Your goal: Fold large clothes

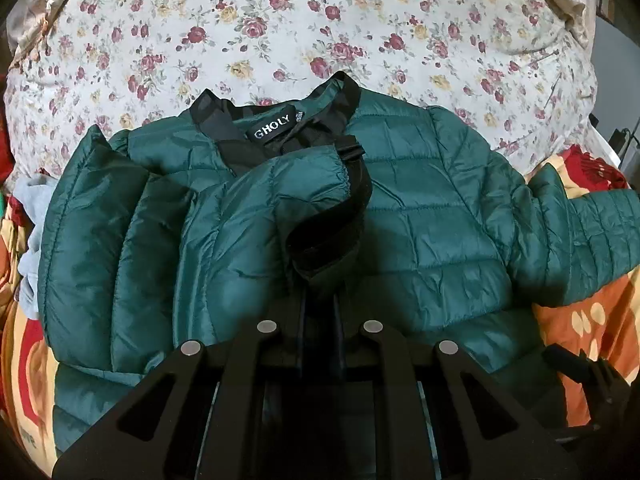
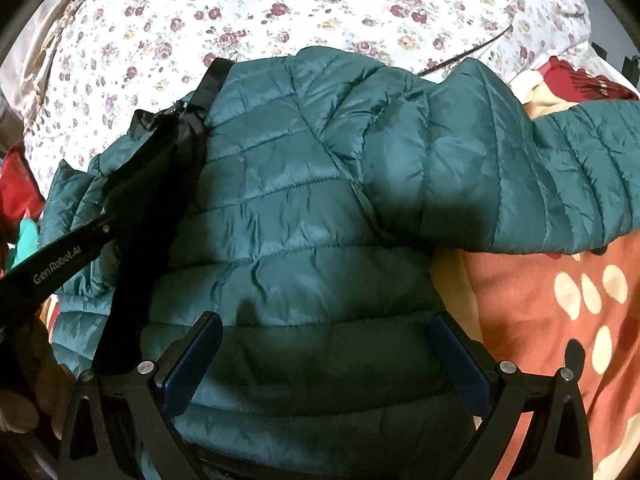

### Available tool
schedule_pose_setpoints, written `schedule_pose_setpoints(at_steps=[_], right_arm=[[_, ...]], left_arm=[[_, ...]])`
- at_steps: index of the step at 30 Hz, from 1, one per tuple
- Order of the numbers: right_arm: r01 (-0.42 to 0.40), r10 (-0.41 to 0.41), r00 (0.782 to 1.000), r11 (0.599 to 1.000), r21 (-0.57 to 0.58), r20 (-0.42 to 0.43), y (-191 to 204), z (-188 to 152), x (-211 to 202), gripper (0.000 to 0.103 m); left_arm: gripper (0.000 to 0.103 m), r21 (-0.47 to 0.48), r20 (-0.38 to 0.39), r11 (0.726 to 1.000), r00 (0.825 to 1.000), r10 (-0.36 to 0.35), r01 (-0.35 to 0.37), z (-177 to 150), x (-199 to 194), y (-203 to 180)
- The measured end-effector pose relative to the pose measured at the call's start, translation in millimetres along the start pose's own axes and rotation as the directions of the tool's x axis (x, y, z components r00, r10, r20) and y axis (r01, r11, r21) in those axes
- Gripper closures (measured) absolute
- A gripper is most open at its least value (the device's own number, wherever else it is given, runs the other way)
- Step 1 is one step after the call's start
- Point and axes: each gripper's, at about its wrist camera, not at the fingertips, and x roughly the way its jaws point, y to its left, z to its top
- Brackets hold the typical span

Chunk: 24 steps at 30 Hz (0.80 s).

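Left gripper (image 1: 320, 292) is pinching the quilted green puffer jacket's (image 1: 420, 216) black trim; right gripper (image 2: 326, 364) is hovering wide open, gripping nothing.

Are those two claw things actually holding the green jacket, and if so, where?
The left gripper is shut on the puffer jacket, pinching its black front edge. The right gripper is open above the jacket's body, its fingers holding nothing.

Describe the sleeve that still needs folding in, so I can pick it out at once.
Start from the floral quilt at the back; the green puffer jacket lies in front of it, collar and label toward the quilt. The unfolded sleeve runs off the jacket's right side onto the orange spotted blanket. The other sleeve already lies folded across the jacket's front, black cuff held in the shut left gripper.
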Motion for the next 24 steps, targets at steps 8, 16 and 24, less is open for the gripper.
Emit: schedule_pose_setpoints(at_steps=[8,16,24], right_arm=[[0.005,-0.005,1.0,1.0,-0.012,0.0,5.1,-3.8,-8.1,0.0],[0.012,-0.012,1.0,1.0,-0.019,0.001,9.1,-8.7,-15.1,0.0],[-0.012,0.012,1.0,0.998,-0.068,-0.002,33.2,-11.6,-21.0,0.0]], left_arm=[[0.075,0.009,0.018,1.0,1.0,0.01,-0.01,-2.3,-9.6,2.3],[0.032,0.005,0.086,1.0,0.996,0.01,-0.01,-5.5,-33.9,16.3],[0.031,0.012,0.14,0.999,0.989,0.051,-0.053,-14.0,-70.2,40.5]])
